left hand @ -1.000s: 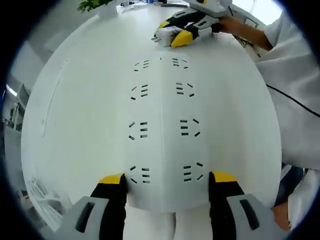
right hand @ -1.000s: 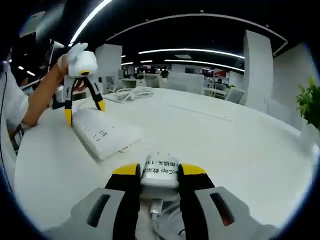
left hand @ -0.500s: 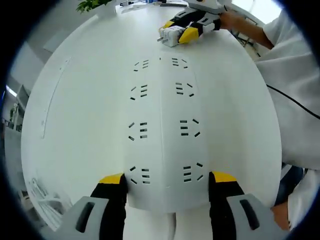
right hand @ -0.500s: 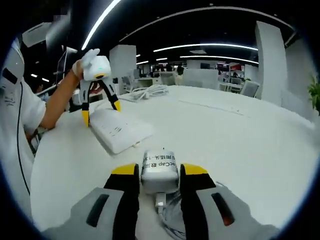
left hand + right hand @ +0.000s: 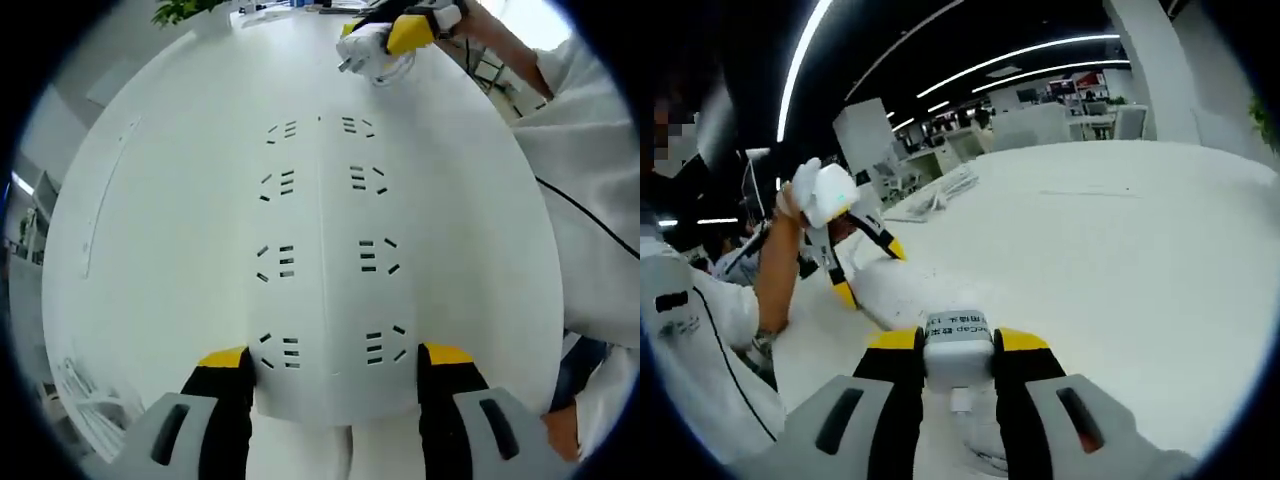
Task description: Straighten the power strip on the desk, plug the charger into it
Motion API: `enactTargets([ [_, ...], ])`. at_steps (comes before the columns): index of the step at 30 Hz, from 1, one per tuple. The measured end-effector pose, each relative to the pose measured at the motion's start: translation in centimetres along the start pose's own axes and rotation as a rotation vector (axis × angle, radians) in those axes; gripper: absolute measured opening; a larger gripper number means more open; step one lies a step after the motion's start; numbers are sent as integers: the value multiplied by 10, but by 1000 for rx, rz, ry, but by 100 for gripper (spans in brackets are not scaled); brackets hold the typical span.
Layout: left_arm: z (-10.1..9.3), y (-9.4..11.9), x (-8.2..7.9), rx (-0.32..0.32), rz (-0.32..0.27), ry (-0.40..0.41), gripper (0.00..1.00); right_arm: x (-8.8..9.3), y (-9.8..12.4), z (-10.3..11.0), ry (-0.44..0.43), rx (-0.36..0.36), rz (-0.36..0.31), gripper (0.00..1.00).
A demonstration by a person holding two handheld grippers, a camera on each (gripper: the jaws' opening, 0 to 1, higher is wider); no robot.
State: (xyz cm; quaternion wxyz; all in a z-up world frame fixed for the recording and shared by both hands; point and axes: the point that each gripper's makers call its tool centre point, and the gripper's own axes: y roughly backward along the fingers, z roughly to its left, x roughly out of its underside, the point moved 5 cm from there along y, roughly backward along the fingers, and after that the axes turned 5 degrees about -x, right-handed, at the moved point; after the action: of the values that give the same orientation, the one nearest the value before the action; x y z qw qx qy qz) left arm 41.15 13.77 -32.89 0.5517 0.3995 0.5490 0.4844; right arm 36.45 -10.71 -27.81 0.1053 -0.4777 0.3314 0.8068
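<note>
- Reading the charger (image 5: 959, 346) label, only "Cap" shows clearly; other characters are too small.
- White desk (image 5: 160, 200) under ceiling light strips (image 5: 805, 55), with office desks beyond.
- Right gripper (image 5: 958, 350) clamps the charger between its yellow-tipped jaws, above the desk.
- Left gripper (image 5: 335, 365) straddles the power strip (image 5: 325, 250) end, jaws wide at its sides; whether they grip it, I cannot tell.
</note>
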Motion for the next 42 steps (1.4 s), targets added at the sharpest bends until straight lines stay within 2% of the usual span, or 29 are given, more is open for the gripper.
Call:
enactTargets([
  [1, 0, 0, 0, 0, -1, 0, 67, -6, -4, 16, 18, 2, 48, 26],
  [2, 0, 0, 0, 0, -1, 0, 67, -8, -9, 23, 33, 9, 76, 26],
  [4, 0, 0, 0, 0, -1, -1, 67, -7, -21, 27, 45, 45, 121, 26],
  [8, 0, 0, -1, 0, -3, -2, 67, 1, -39, 24, 56, 97, 190, 26],
  [15, -1, 0, -1, 0, -1, -3, 67, 2, -44, 21, 19, 145, 223, 26],
  [18, -3, 0, -1, 0, -3, -2, 67, -1, -45, 22, 8, 166, 268, 26],
  [23, -5, 0, -2, -3, 4, -2, 67, -5, -47, 24, -59, 226, 374, 26],
  [25, -5, 0, -1, -4, 8, -3, 67, -8, -50, 26, -122, 275, 387, 26],
  [29, -6, -1, -2, -5, 19, -3, 67, -14, -54, 30, -121, 334, 403, 26],
  [34, -7, 0, -3, -5, 33, -7, 67, -17, -58, 31, -144, 407, 478, 26],
  [42, -6, 0, -3, -9, 40, -1, 67, -30, -69, 33, -83, 467, 508, 26],
])
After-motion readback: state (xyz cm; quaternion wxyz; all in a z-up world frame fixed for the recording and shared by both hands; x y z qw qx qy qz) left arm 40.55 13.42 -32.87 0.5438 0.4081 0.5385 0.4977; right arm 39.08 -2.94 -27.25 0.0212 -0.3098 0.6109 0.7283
